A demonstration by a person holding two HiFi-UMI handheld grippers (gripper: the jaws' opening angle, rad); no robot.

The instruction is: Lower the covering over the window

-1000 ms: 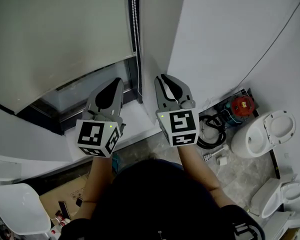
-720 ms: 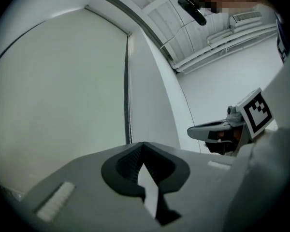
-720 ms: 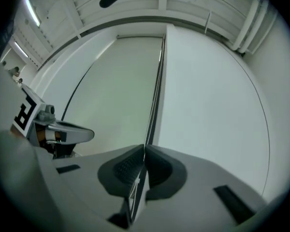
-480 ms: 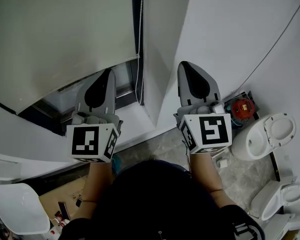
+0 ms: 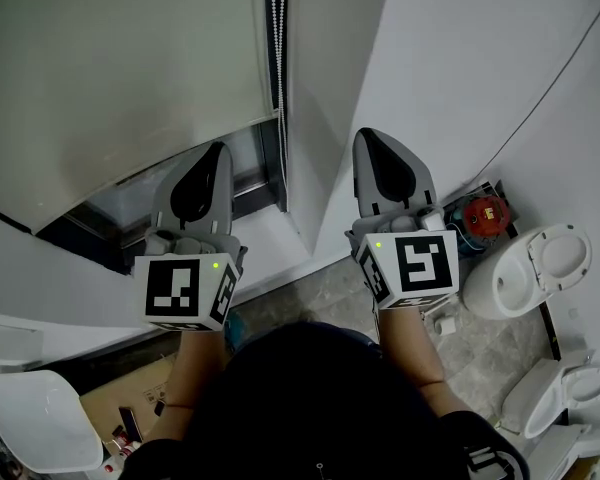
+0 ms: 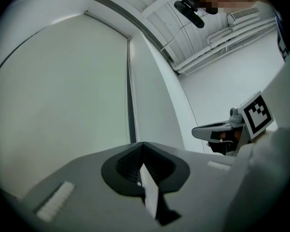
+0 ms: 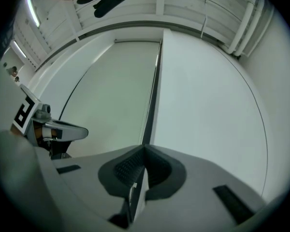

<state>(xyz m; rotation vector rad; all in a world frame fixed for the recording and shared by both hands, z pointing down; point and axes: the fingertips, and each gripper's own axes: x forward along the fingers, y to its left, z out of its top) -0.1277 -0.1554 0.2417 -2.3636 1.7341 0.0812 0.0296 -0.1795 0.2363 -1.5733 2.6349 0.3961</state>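
Jaws of the left gripper (image 5: 216,150) and the right gripper (image 5: 371,136) are together with nothing between them; the right's have just been closing. The blind (image 5: 120,68) fills the head view's upper left. Only there does the dark window (image 5: 175,186) show, as a strip under its lower edge. The chain (image 5: 277,38) hangs along its right edge, clear of both tips. The gripper views add the ceiling (image 7: 183,6). Bare wall (image 5: 460,58) lies to the right.

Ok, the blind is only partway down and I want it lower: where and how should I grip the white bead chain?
Probably pinch the white bead chain beside the right edge of the pale roller blind, jaws closing across it from the room side. It hangs straight and vertical in the dark gap against the white side wall, leaving little room to come sideways.
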